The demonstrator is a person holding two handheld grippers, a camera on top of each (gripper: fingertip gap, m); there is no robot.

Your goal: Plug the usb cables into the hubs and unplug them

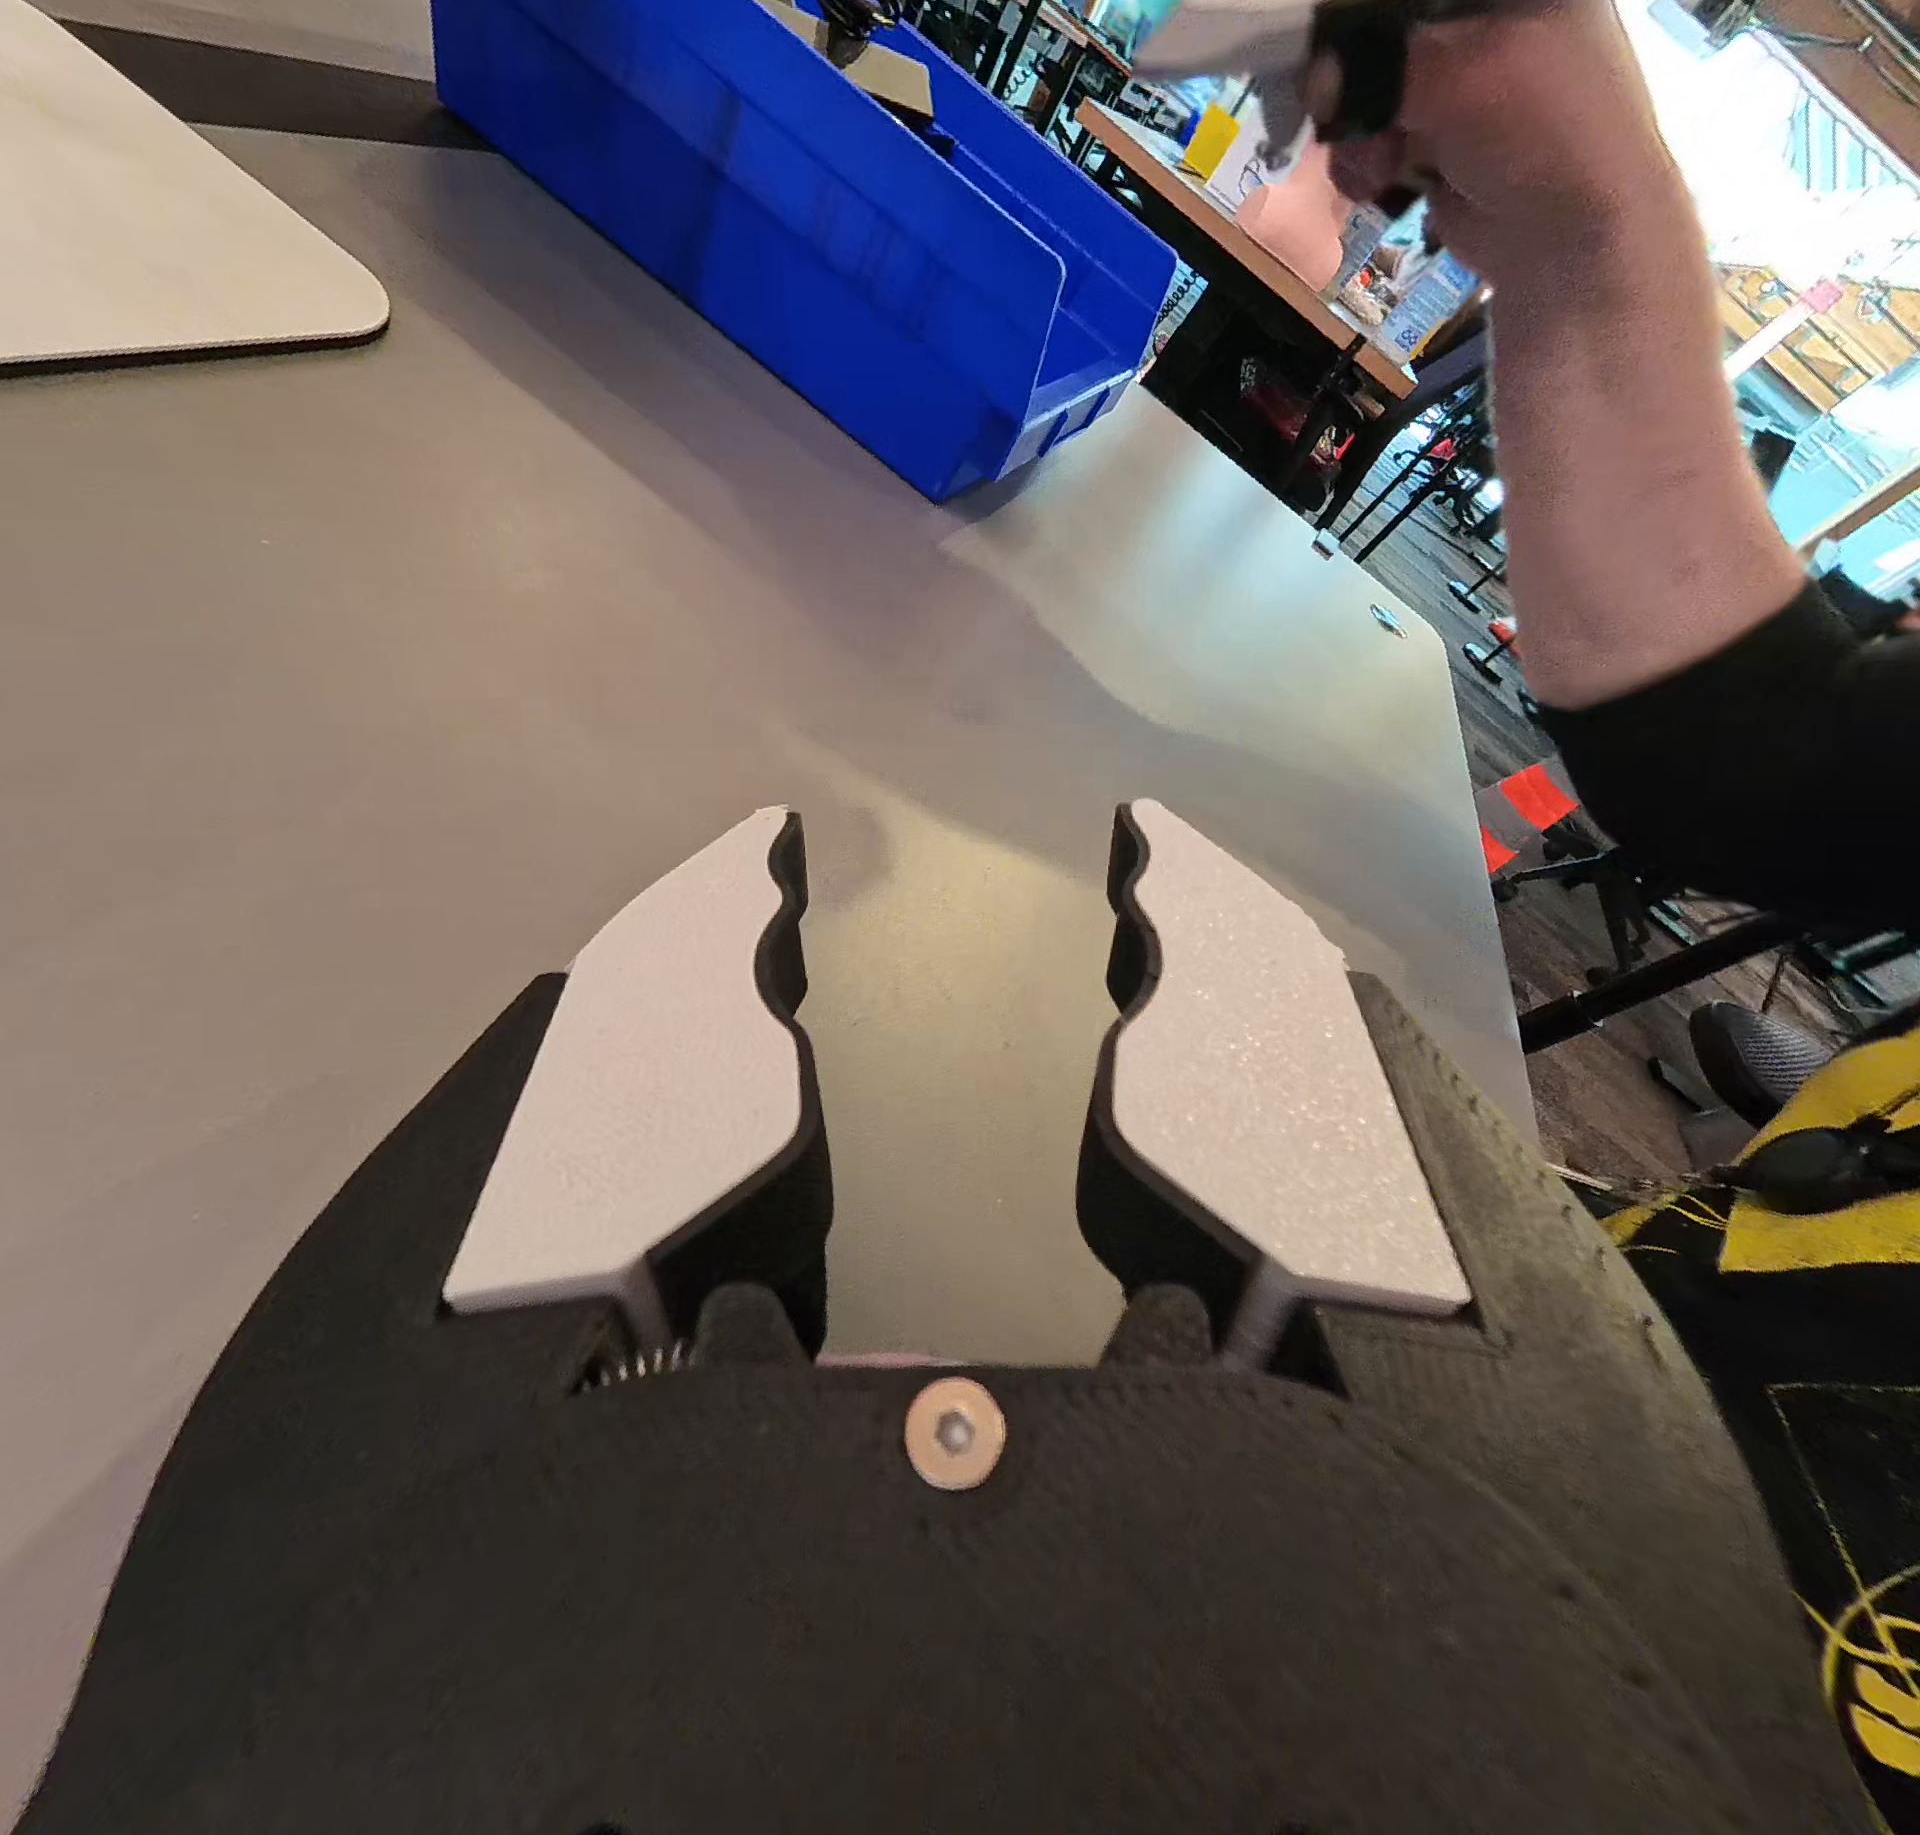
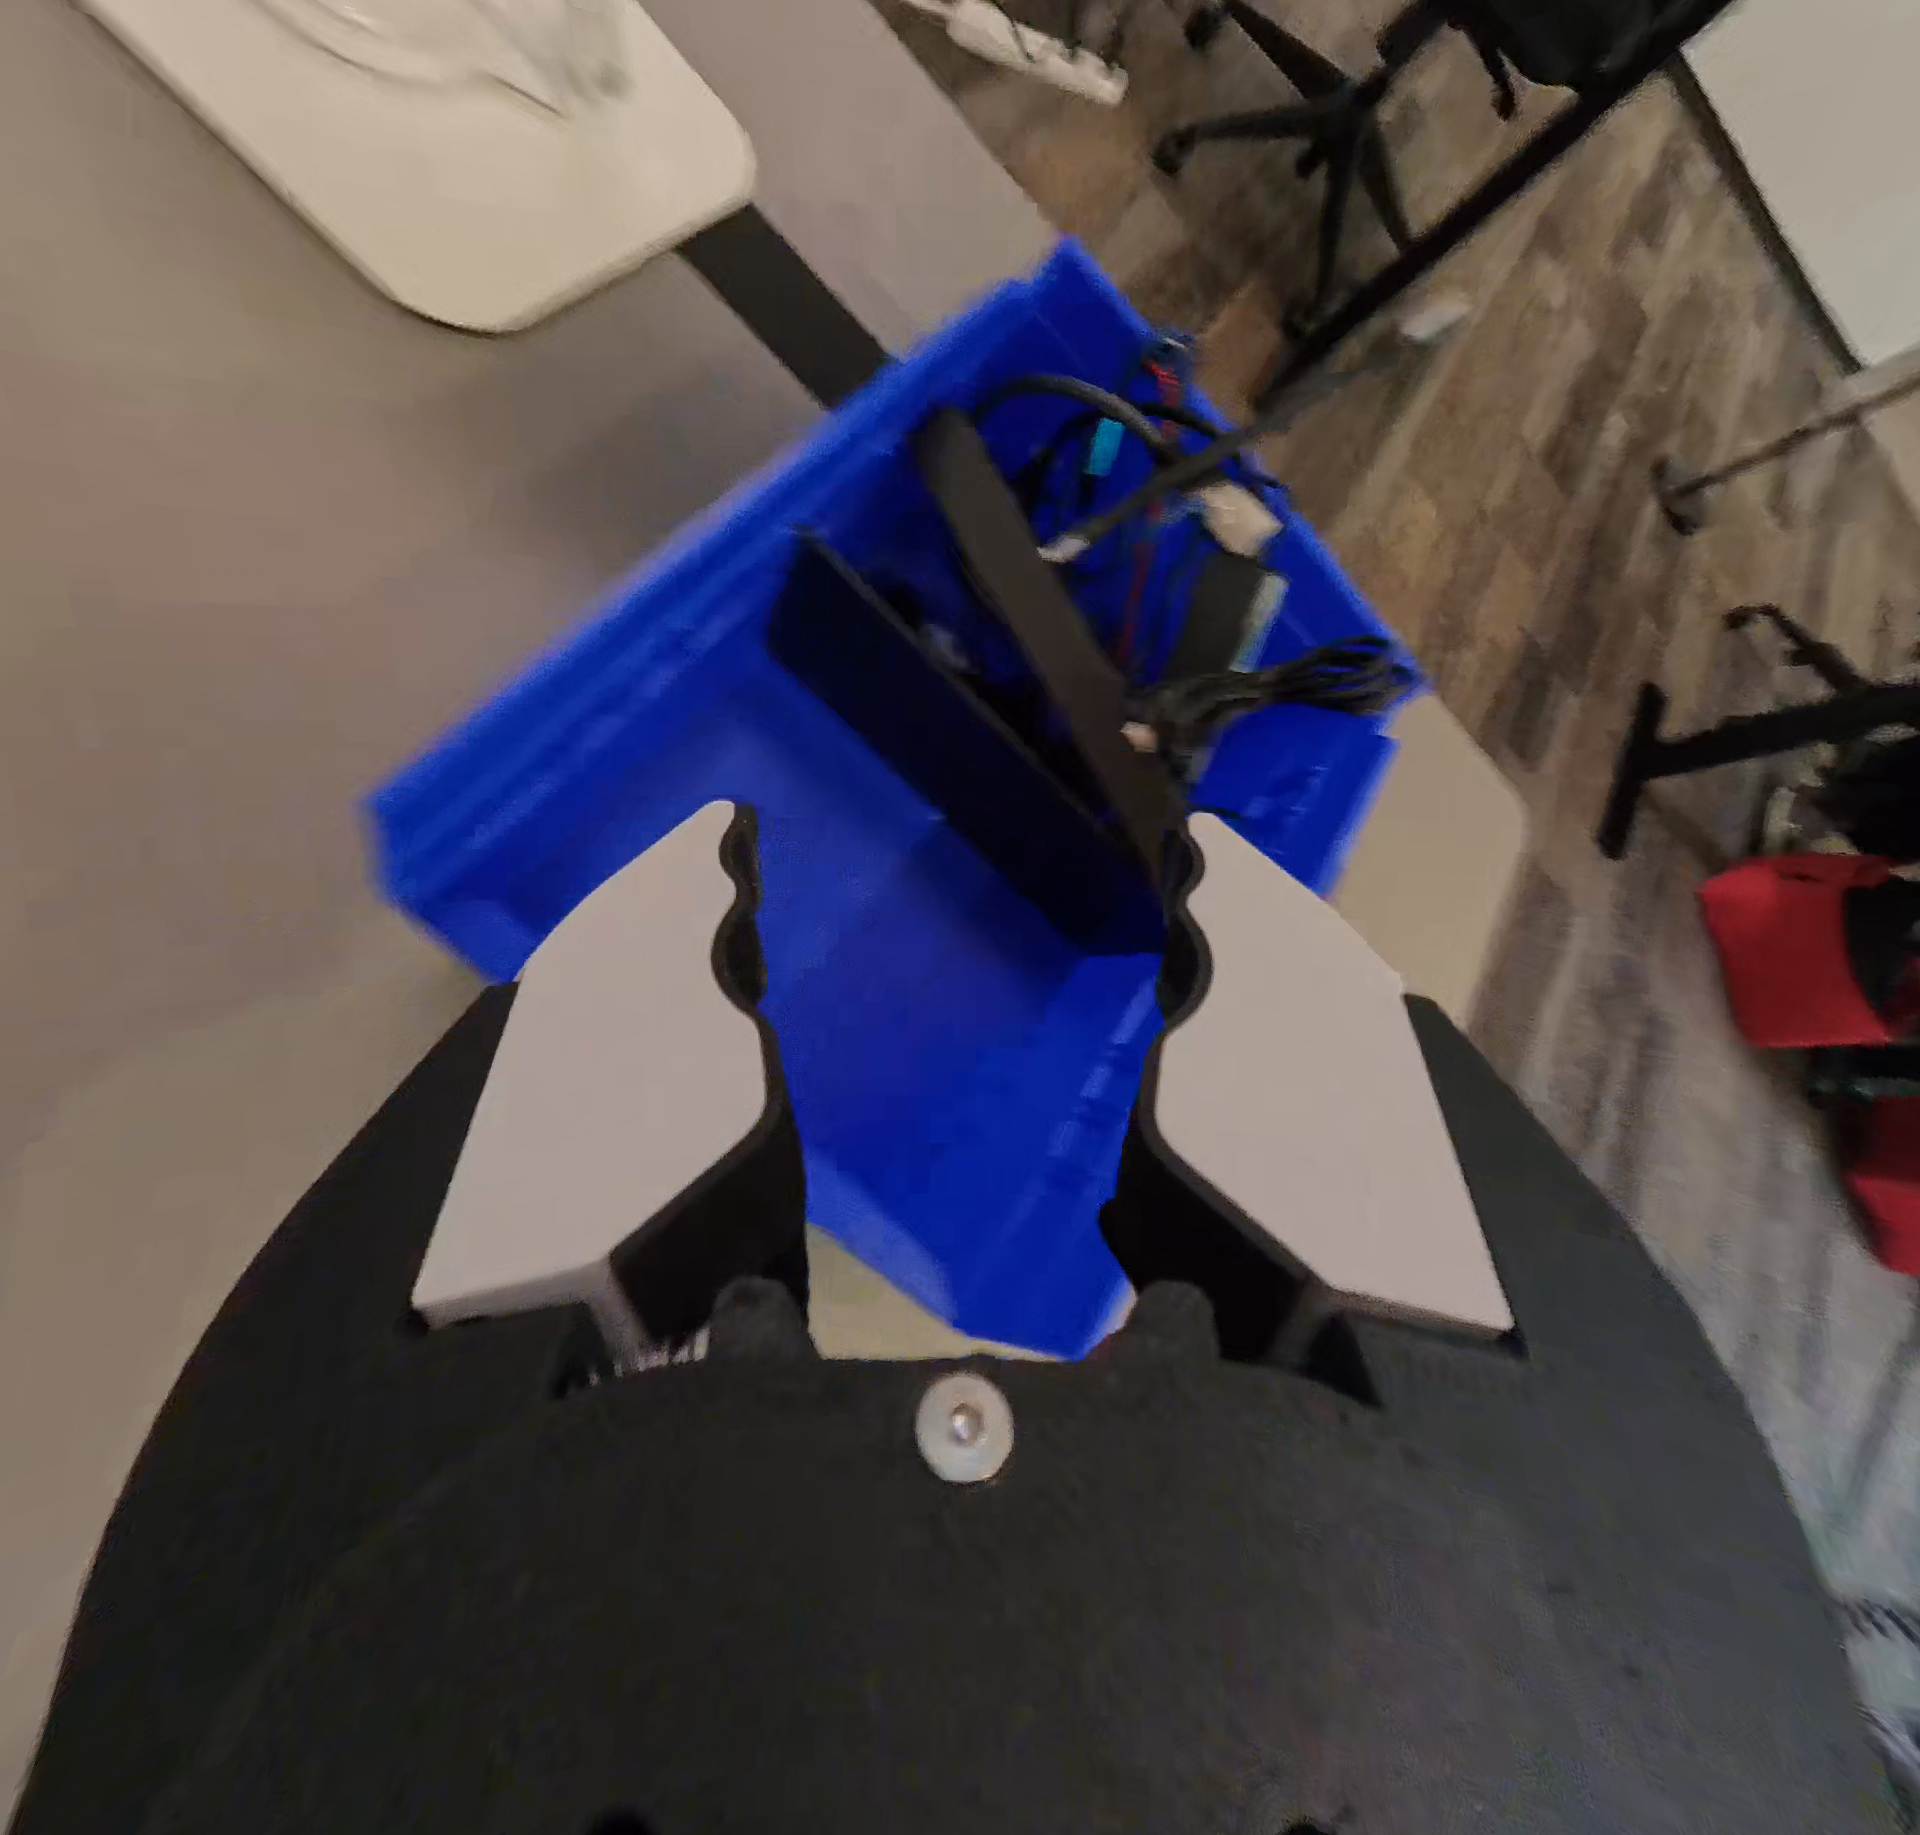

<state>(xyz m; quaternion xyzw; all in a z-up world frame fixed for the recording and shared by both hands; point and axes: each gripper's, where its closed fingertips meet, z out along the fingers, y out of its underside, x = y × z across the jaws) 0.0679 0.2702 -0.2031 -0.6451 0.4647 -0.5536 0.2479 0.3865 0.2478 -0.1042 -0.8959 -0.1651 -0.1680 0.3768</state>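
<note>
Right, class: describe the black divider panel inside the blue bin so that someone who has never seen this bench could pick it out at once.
Find the grey table, then the blue bin standing near its far edge. Inside it, a flat black divider panel stands upright across the bin. Unlike the tangled black cables and the slim black bar behind it, it is broad, flat and walls off the bin's bare half.

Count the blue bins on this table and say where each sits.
1. The blue bin sits at the table's far edge, under the open right gripper. Others may lie outside both views.

A white mat (image 1: 156, 227) lies on the grey table (image 1: 520, 694) near a blue bin (image 1: 790, 227).
</note>
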